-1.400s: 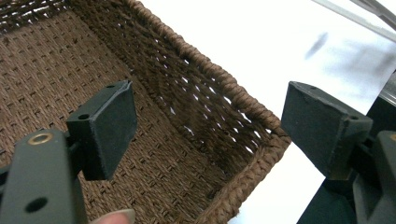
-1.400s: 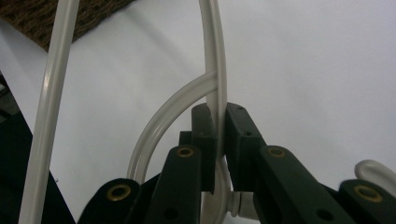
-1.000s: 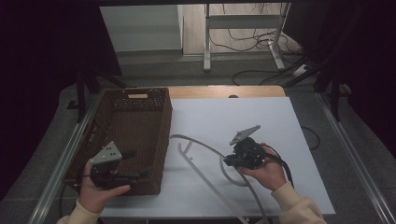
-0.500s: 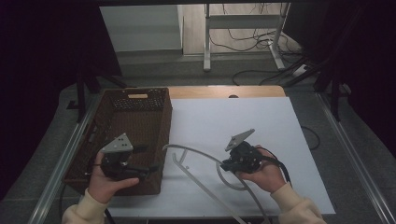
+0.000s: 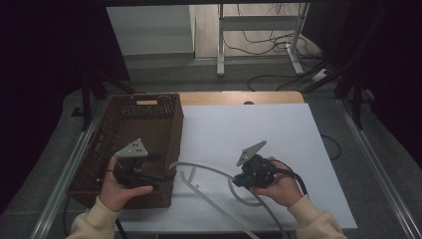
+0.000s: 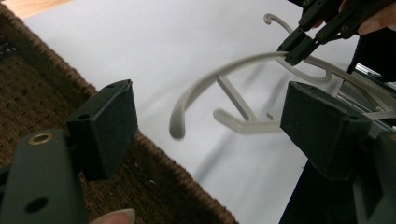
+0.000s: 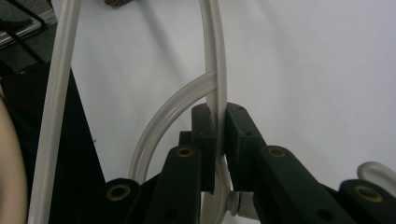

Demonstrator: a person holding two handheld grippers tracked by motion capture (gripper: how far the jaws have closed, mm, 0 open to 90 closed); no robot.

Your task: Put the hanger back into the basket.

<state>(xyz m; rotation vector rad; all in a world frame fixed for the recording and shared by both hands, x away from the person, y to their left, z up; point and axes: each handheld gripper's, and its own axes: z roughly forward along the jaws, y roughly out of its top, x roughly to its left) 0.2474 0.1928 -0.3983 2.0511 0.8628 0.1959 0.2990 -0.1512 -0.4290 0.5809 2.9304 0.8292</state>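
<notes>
the pale plastic hanger [image 5: 209,185] lies over the near middle of the white table [image 5: 278,129], just right of the brown wicker basket [image 5: 149,124]. the right gripper [image 5: 242,180] is clamped on its thin arm; the left gripper [image 5: 166,175] gapes wide, empty, near the hanger's curved left end. it looks light, stiff, smooth, likely slippery; that free end seems the best hold.

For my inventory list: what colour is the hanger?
Pale grey-beige hanger, clearest in the left gripper view.
</notes>
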